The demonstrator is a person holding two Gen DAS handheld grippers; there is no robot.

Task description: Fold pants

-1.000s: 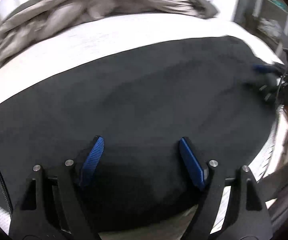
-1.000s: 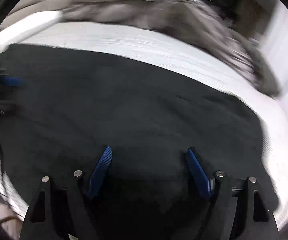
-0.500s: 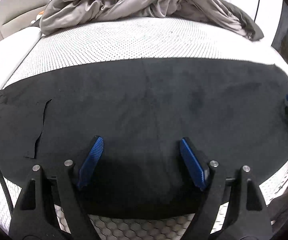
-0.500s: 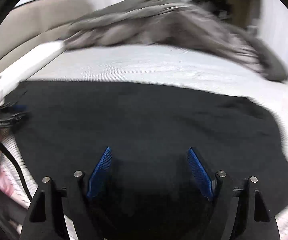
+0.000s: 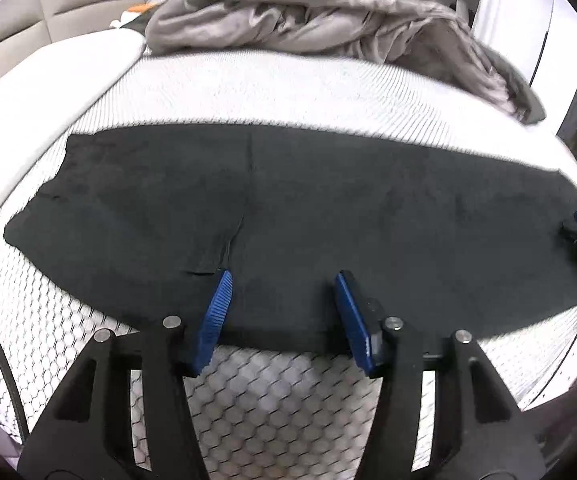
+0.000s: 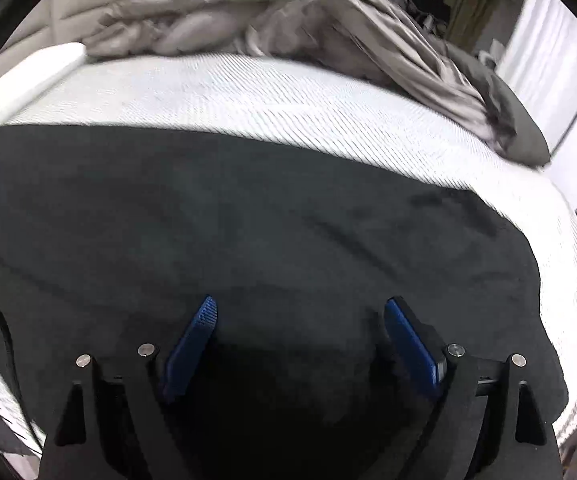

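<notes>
Pants [image 5: 328, 208] lengthwise left-right on mattress [image 5: 248, 92]; left gripper [image 5: 282, 286] closing empty, right gripper [image 6: 300, 312] opening.

The black pants [image 5: 328, 208] lay spread flat across the white, honeycomb-patterned bed [image 5: 248, 92], running left to right as one long dark band. A seam ran down through the cloth left of middle. The near edge lay close to the bed's front edge; the fabric looked smooth, barely wrinkled.
</notes>
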